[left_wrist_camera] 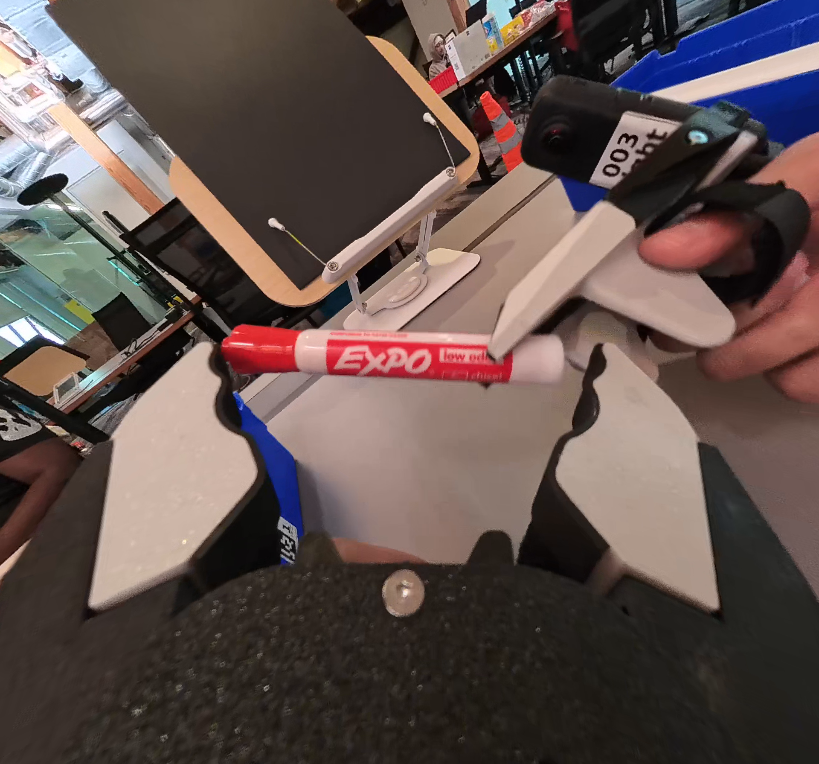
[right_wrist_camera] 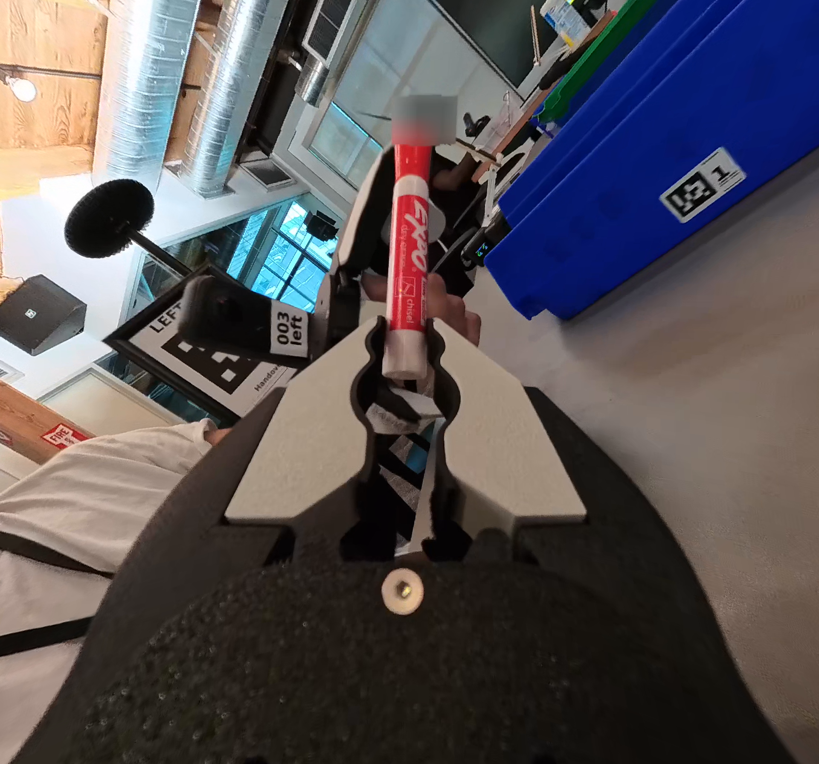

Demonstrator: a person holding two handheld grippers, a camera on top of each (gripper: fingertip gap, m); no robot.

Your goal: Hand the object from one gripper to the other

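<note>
A red and white marker (left_wrist_camera: 399, 359) lies level across the mouth of my left gripper (left_wrist_camera: 405, 363), which is wide open; the red cap is at its left fingertip (left_wrist_camera: 212, 370). My right gripper (left_wrist_camera: 501, 357) comes in from the right and is shut on the marker near its white end. In the right wrist view the marker (right_wrist_camera: 410, 255) points away from the camera, its white end clamped between my right gripper's fingertips (right_wrist_camera: 405, 337). The left gripper (right_wrist_camera: 399, 219) is beyond, its fingers spread either side of the marker's upper part.
A black board on a white stand (left_wrist_camera: 266, 122) stands on the grey table (left_wrist_camera: 399, 454) behind the marker. Blue bins (right_wrist_camera: 642, 166) sit along the table's right side. A hand (left_wrist_camera: 753, 321) holds the right gripper. An orange cone (left_wrist_camera: 503, 126) stands farther back.
</note>
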